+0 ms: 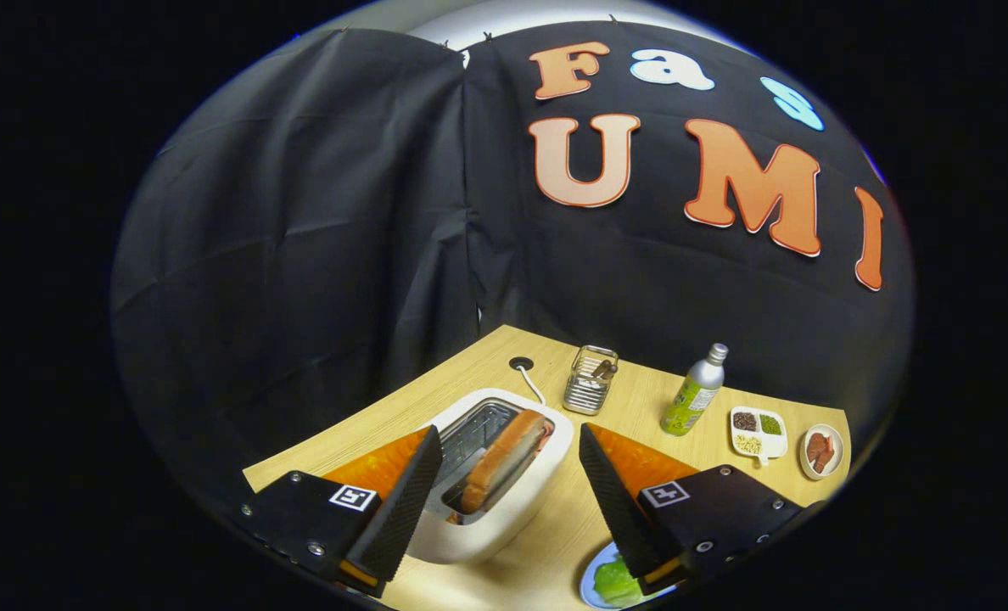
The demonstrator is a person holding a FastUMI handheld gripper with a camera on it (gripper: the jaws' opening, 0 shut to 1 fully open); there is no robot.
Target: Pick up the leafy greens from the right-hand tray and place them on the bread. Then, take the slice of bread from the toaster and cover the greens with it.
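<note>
Right now I'm holding the claw [504, 492] spread wide and empty over the worktop [640, 407], with the toaster [487, 475] sitting between and just ahead of the fingers. The bread slice [504, 458] is standing on edge in the toaster slot, leaning a little, top crust poking above the rim. The greens [618, 581] are already lying on a plate [593, 577] just under the right finger, so I'm judging the step in hand is pulling the slice from the toaster.

How I'm planning it:
- lining the fingers up across the flat faces of the slice, not its crust ends
- coming down only far enough to catch the exposed top, staying clear of the wire rack and slot walls
- closing gently, since bread is soft and will crush or tear
- lifting straight up along the slot before swinging toward the plate, otherwise I'm dragging the toaster, which looks light

Hard to make out:
- the right finger is covering most of the plate, so I can't tell whether bread is lying under the greens or how they're centred
- the slice's lower half is hidden in the slot
- the contents of the wire basket [590, 379] behind the toaster are unclear
- the bottle [693, 392], divided dish [758, 433] and small dish [821, 450] are well off to the right, not in my path
</note>
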